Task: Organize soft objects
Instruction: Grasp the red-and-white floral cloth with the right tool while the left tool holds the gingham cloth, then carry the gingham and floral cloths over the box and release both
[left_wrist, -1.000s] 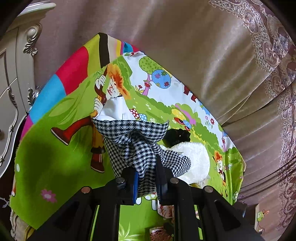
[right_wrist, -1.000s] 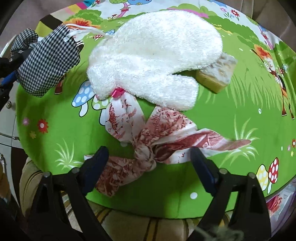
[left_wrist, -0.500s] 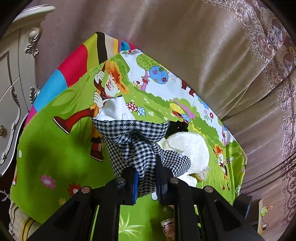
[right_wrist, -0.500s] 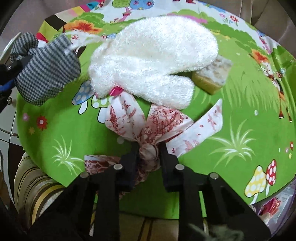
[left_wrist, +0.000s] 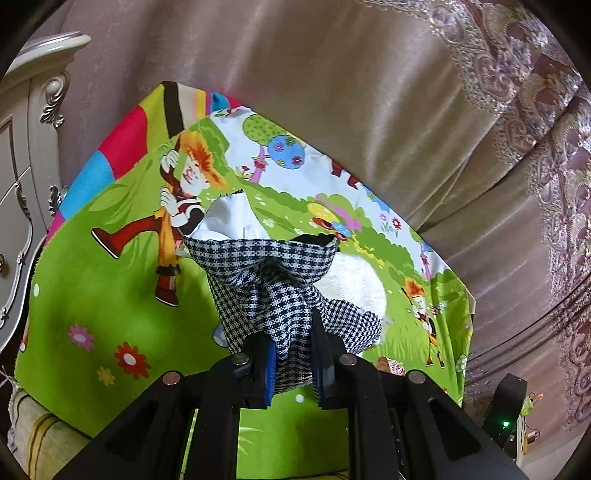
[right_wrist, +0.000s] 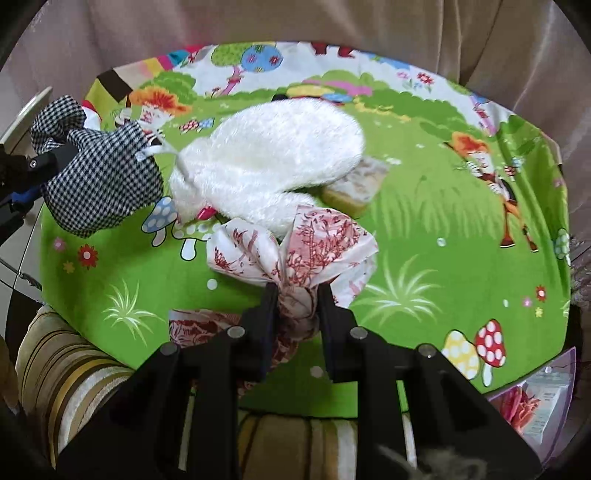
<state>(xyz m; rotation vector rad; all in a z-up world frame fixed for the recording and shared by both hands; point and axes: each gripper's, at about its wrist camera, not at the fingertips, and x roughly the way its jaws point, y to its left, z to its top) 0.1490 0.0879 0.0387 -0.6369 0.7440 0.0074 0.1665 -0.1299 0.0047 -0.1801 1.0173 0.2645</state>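
Left wrist view: the left gripper is clamped tight on a checked pouch, as it was a second ago; the pouch hangs clear above the cartoon tablecloth. More of the cloth's near flowers show than before, so the hand has drifted. The white mitt lies behind the pouch, mostly hidden. This view shows the curtain and a cabinet, but not the right gripper.

Right wrist view: the right gripper, wide apart a second ago, is now pinched on the knot of a red-printed scarf, whose loops bunch upward. I judge this second item secured and lifting off the cloth. The tail at lower left appears to lie on the cloth. Only here are visible the mitt's full outline, a sponge tucked under its edge, and the checked pouch from the side, held off the table.
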